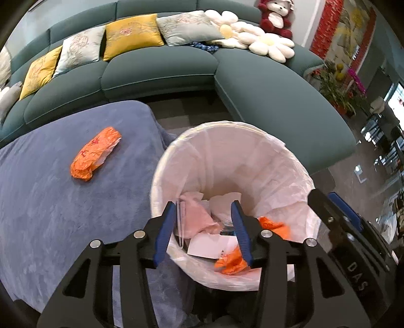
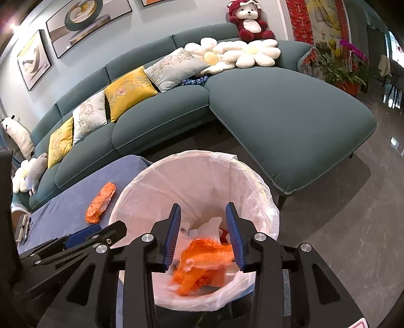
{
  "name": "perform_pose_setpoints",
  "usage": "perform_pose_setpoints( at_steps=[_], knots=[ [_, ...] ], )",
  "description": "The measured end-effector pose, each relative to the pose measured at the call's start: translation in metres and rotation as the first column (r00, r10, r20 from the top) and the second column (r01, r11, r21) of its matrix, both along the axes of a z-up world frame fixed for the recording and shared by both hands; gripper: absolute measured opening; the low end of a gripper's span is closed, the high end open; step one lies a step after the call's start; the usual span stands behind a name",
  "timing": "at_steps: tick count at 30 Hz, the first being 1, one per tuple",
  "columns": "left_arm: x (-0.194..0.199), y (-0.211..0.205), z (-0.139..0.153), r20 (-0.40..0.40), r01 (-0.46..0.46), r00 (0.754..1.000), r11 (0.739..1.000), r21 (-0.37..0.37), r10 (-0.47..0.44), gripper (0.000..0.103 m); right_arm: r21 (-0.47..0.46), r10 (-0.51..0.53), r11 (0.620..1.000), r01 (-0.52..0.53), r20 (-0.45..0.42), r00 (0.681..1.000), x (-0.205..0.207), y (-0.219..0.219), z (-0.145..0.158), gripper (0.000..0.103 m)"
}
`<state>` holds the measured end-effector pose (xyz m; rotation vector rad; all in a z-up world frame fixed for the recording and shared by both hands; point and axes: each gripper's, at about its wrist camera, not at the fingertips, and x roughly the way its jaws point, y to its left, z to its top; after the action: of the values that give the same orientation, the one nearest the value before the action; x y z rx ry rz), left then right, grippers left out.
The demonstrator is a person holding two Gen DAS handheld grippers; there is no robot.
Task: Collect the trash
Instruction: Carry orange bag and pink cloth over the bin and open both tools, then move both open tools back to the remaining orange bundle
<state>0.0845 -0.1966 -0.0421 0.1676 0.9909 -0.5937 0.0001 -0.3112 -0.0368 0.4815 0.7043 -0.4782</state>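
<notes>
Biggest thing in your view is the one teal sectional sofa (image 1: pixel 161 73), wrapping round the back with its chaise on the right. On it you've got four square cushions in the left wrist view, two yellow (image 1: pixel 132 35) and two pale grey ones (image 1: pixel 80 49), plus two white daisy-shaped pillows (image 1: pixel 271 46) and one red-and-white plush bear (image 1: pixel 275 17) up at the top. Over on the right wrist view three framed pictures (image 2: pixel 34 59) hang on the wall above the sofa.

Next down is the one table under a blue cloth (image 1: pixel 63 191), left of the bin. One orange wrapper (image 1: pixel 94 154) lies out on that cloth, well apart from both of your grippers, so that piece isn't collected.

Then the one white-lined trash bin (image 1: pixel 282 161), touching the table's edge. Inside you've got a heap: pinkish paper, white paper and orange plastic scraps (image 1: pixel 231 262). I can't count them cleanly, they overlap too much.

Smallest, your two tools. Your left gripper (image 1: pixel 205 237) hangs over the bin's near rim with its blue pads apart and nothing pinched between them, the trash you see through the gap is lying down in the bin. Your right gripper (image 2: pixel 204 237) is over the bin mouth too, pads spread, and a blurred orange bag (image 2: pixel 204 262) sits below them, not pressed by either pad.
</notes>
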Motion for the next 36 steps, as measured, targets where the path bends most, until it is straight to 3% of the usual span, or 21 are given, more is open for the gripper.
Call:
perform_pose_setpoints(
  at_steps=[10,13,19,28,36],
  knots=[
    [0.023,0.038,-0.004,-0.018,-0.1,0.995,0.995,-0.009,0.1,0.045,-0.015,0.061,0.998,-0.061,-0.001,0.998,0.018,0.017,0.006,0.037],
    [0.031,0.053,-0.006,-0.02,-0.135,0.991,0.991,-0.008,0.135,0.053,-0.023,0.091,0.996,-0.091,-0.002,0.996,0.028,0.027,0.008,0.037],
    [0.054,0.089,-0.013,-0.027,-0.214,0.976,0.977,-0.002,0.214,0.057,-0.033,0.171,0.985,-0.171,-0.006,0.985,0.057,0.055,0.01,0.037],
    [0.097,0.136,-0.035,-0.061,-0.294,0.954,0.956,0.016,0.295,0.057,-0.006,0.298,0.955,-0.298,-0.026,0.954,0.126,0.102,0.0,0.038],
    [0.144,0.154,-0.063,-0.092,-0.333,0.938,0.943,0.02,0.334,0.073,0.085,0.341,0.938,-0.336,-0.051,0.939,0.2,0.121,-0.029,0.044]
  ],
)
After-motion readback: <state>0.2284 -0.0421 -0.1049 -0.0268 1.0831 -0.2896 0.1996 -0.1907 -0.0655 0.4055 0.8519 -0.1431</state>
